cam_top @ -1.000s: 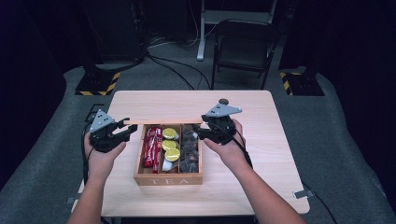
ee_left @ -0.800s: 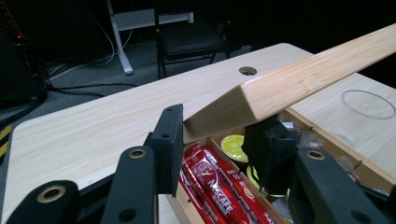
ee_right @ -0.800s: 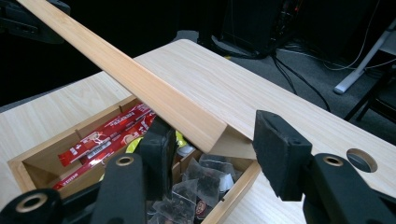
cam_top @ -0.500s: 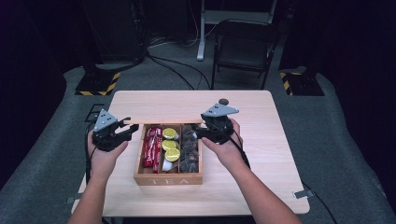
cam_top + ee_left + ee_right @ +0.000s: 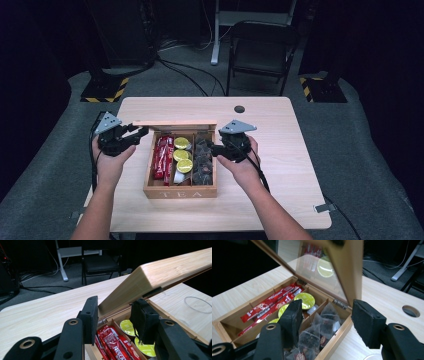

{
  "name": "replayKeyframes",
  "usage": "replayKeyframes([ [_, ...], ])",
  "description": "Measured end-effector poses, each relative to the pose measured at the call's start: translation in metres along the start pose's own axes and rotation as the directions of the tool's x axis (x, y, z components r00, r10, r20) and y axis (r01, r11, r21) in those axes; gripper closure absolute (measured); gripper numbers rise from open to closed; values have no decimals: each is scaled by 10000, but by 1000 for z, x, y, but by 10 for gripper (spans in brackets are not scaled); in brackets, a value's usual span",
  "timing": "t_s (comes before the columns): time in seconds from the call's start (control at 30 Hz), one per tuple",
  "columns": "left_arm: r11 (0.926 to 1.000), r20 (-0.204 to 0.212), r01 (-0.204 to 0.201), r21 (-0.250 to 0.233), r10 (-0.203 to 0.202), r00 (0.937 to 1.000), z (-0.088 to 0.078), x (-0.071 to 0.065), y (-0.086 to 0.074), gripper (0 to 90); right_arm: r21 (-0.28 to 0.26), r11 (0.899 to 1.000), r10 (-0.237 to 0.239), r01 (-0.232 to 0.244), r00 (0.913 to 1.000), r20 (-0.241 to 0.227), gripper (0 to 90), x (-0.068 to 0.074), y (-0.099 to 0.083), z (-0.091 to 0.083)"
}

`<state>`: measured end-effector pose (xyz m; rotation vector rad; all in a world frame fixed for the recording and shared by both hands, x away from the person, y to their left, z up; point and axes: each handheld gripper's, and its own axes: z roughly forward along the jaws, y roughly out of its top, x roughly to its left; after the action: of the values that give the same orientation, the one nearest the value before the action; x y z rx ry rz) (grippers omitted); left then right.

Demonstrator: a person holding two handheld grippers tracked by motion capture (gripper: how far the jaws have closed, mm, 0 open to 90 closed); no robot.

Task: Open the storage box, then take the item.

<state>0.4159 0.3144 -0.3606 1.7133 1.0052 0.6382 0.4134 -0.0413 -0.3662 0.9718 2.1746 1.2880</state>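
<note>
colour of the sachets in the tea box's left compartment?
Red, with white lettering: the long flat sachets in the open wooden tea box. Left gripper view shows them best.

Lid [image 5: 160,272] cut off at right edge; sachet [image 5: 112,342] print partly hidden behind tongs.

The left gripper [image 5: 141,133] and the right gripper [image 5: 211,148] were matte black, each topped with a grey three-cornered plate and trailing a black cable. Their jaws were blocky, faced with dark textured pads, on flat black links fixed by brass-ringed rivets. The person's forearms were bare, with no sleeves in view.
</note>
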Motion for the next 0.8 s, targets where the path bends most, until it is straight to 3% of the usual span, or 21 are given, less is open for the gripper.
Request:
replayKeyframes([
  [0.23,10000,54,-39,1,39,10000,2,3,3,577,287,9996,86,-84,9999,-53,434,6,-17,8],
  [0.43,10000,18,11,-63,-11,10000,3,3,3,577,654,9977,-186,189,9998,-55,457,13,-29,15],
  [0.5,10000,7,23,-34,-23,10000,3,2,4,575,631,9980,-33,37,10000,-65,468,17,-33,16],
  [0.6,10000,1,20,-20,-20,10000,3,2,4,569,693,9975,-149,156,9998,-97,484,21,-37,17],
  [0.63,10000,-22,53,-58,-54,10000,4,2,3,567,735,9962,-451,459,9989,-126,488,21,-39,17],
  [0.7,10000,27,49,8,-49,10000,3,1,3,566,728,9958,-561,563,9984,-40,498,23,-42,18],
  [0.8,10000,22,49,5,-49,10000,3,1,3,566,792,9966,-245,245,9997,-16,499,26,-46,21],
])
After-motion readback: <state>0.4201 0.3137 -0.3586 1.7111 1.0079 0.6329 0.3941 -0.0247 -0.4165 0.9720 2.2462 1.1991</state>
